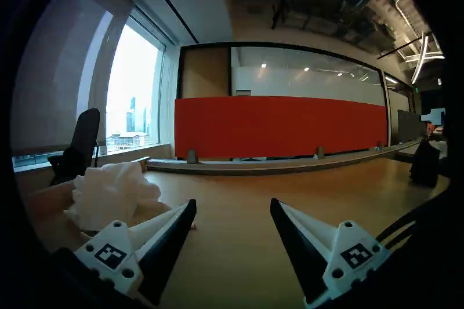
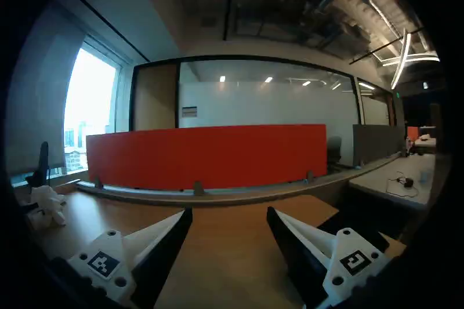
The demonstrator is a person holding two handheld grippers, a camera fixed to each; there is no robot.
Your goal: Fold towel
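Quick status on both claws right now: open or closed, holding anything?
Left claw: open, holding nothing; the crumpled towel lies off to its side, ungripped.
Right claw: open, holding nothing.

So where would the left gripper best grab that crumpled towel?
Probably a raised fold along the near edge of the towel, coming in low across the table from its right, where the left gripper sits with jaws open. It lies bunched, no corner showing.
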